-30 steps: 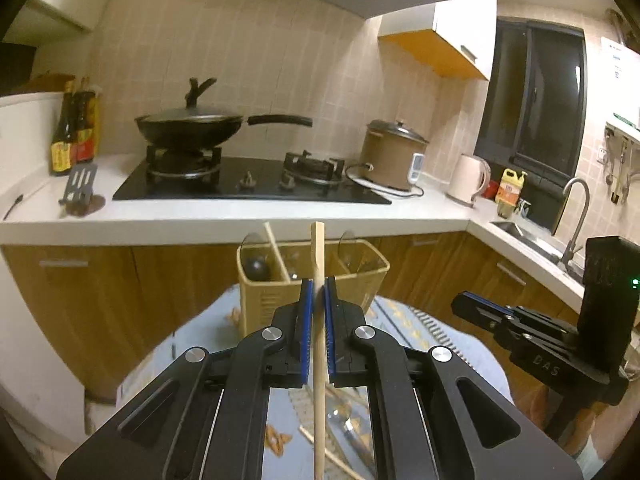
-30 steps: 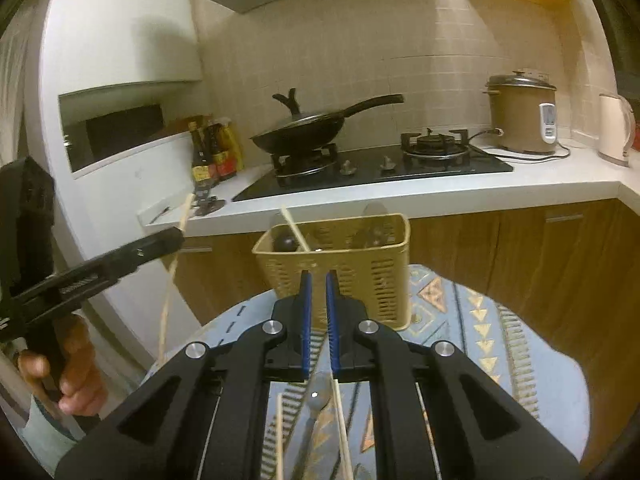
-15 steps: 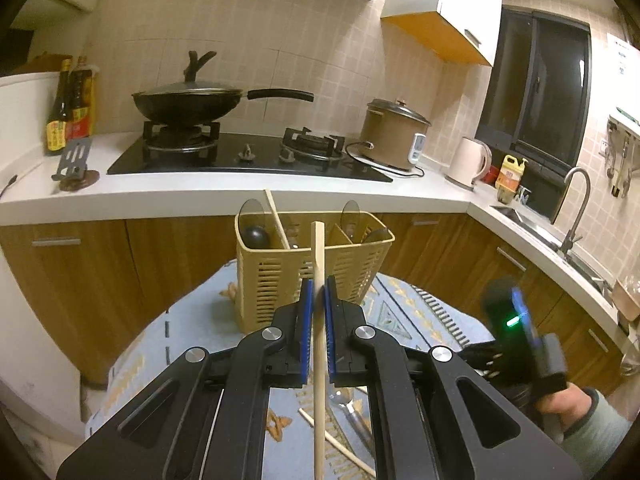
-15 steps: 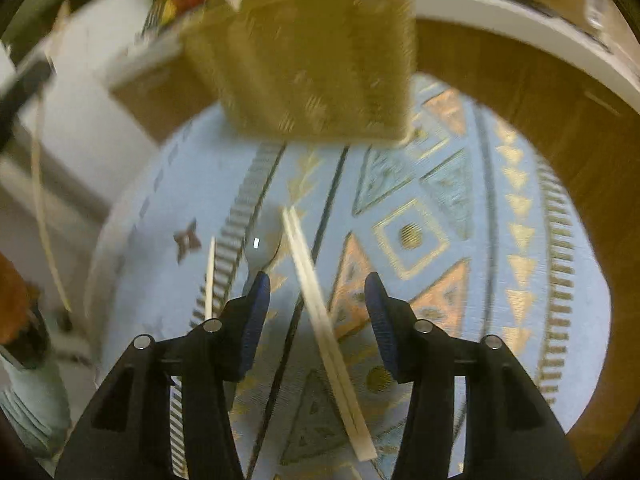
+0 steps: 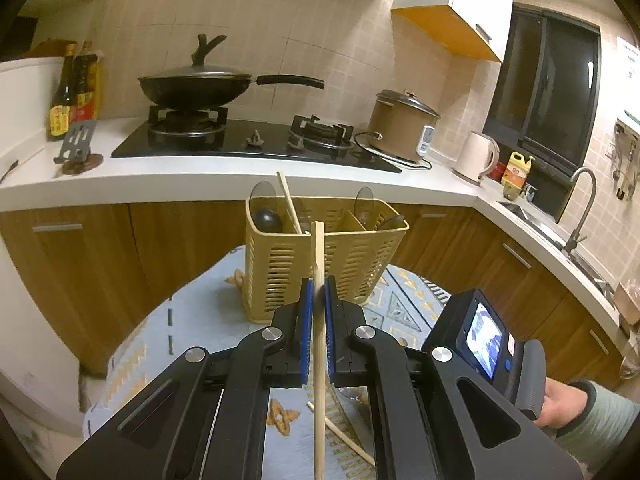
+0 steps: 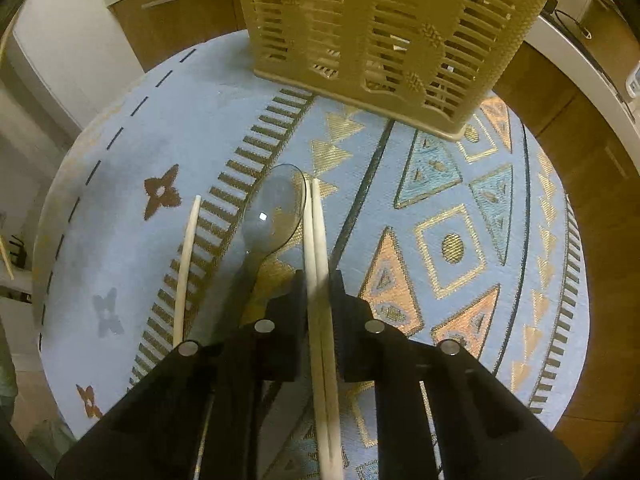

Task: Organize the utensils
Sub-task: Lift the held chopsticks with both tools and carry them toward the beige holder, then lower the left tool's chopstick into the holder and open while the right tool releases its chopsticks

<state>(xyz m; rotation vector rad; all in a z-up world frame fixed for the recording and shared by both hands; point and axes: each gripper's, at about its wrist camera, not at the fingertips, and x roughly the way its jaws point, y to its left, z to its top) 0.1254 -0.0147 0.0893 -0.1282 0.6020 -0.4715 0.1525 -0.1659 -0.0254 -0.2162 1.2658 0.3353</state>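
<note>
The left tool (image 5: 318,292) is clamped tight on a single wooden chopstick (image 5: 319,320), which stands nearly upright between the blue pads and reaches up in front of the yellow slotted basket (image 5: 320,256). The right tool (image 6: 318,280) points steeply down at the round bench (image 6: 120,160) with its patterned blue cloth; its jaws are closing around a pair of chopsticks (image 6: 316,232) that lie side by side on the cloth and run straight between the fingers, which sit close against them. Just left of the pair, touching it, lies a clear plastic spoon (image 6: 276,212), bowl toward the basket, and further left a lone chopstick (image 6: 186,256) lies apart. Only the left view shows the basket's inside: a chopstick (image 5: 289,204) leaning in its left compartment beside a dark ladle (image 5: 267,219), and clear spoons standing further right. It also shows the right tool's handle with its lit screen, held in a hand (image 5: 556,408) with a grey-green sleeve, and the kitchen counter with wok (image 5: 196,88) and rice cooker (image 5: 402,126) behind.
</note>
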